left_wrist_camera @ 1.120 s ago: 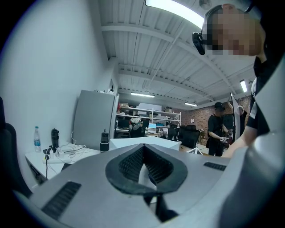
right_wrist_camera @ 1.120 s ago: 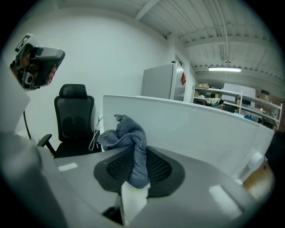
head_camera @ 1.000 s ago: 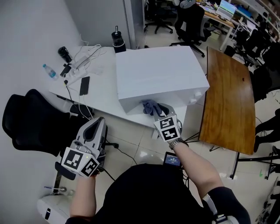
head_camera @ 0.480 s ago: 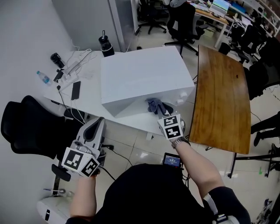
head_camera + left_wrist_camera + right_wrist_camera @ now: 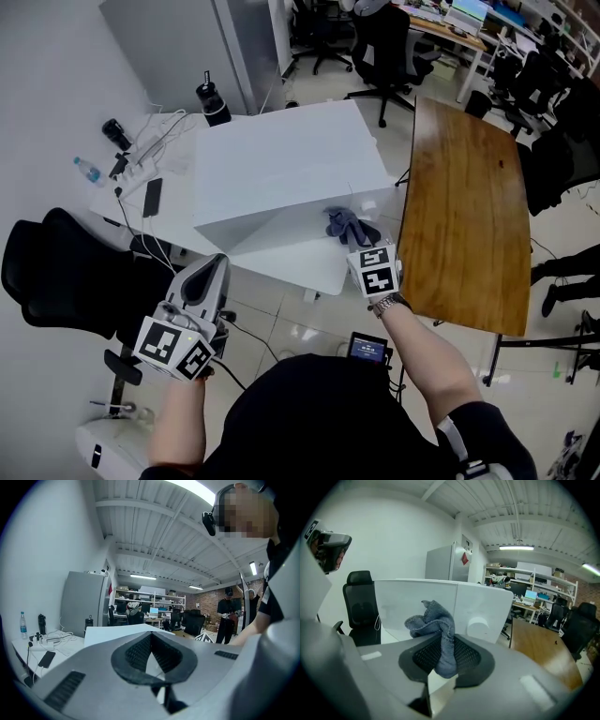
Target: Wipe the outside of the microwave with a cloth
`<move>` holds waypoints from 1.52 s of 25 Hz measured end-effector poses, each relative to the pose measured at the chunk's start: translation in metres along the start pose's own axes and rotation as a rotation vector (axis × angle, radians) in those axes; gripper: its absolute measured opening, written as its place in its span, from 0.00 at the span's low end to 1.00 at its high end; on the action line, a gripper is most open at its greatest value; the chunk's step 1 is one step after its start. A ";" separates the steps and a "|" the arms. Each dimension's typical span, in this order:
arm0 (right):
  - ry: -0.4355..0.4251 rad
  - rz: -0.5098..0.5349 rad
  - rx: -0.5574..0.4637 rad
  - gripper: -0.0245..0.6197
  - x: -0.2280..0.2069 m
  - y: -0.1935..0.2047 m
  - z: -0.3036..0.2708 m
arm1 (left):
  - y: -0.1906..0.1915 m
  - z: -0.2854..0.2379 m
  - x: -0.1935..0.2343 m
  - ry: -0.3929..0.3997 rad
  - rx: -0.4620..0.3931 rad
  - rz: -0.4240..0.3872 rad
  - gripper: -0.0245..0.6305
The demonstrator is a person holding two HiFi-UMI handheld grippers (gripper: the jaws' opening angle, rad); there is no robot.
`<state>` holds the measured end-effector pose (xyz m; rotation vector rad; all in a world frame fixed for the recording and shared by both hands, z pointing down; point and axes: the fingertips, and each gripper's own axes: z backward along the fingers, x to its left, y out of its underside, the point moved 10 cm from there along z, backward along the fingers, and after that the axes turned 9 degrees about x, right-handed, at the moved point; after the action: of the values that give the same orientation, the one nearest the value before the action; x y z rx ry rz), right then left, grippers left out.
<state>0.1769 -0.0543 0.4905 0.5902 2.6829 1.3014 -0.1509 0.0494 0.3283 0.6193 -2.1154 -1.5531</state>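
Observation:
The white microwave [image 5: 281,164] stands on a white table [image 5: 300,267]. My right gripper [image 5: 356,244] is shut on a blue-grey cloth [image 5: 349,225], which lies against the right part of the microwave's front face near its round knob. In the right gripper view the cloth [image 5: 438,630] bunches up out of the right gripper [image 5: 440,660], before the microwave's front [image 5: 417,604] and its knob [image 5: 479,626]. My left gripper [image 5: 214,270] hangs shut and empty below the table's front edge, left of the microwave. In its own view the left gripper [image 5: 151,644] points level past the microwave [image 5: 119,632].
A wooden table [image 5: 464,206] adjoins on the right. A black office chair [image 5: 66,272] stands at the left. A phone [image 5: 151,197], cables, a water bottle [image 5: 86,170] and a black tumbler [image 5: 214,101] lie behind and left of the microwave. A grey cabinet [image 5: 159,37] stands behind.
My right gripper has carried the cloth rightward along the microwave's front, from its middle to near the knob. The left gripper has shifted right with the body, still shut and empty.

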 end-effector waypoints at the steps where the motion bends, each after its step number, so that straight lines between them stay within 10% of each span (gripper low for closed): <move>1: 0.000 -0.002 0.001 0.15 -0.005 0.001 0.002 | -0.001 -0.002 -0.004 -0.001 0.001 -0.001 0.04; 38: -0.043 -0.024 -0.095 0.15 -0.087 0.026 0.083 | 0.012 -0.019 -0.118 -0.072 0.009 0.025 0.04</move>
<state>0.2855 -0.0123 0.4521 0.5670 2.5694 1.3841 -0.0461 0.1081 0.3350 0.5459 -2.1758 -1.5748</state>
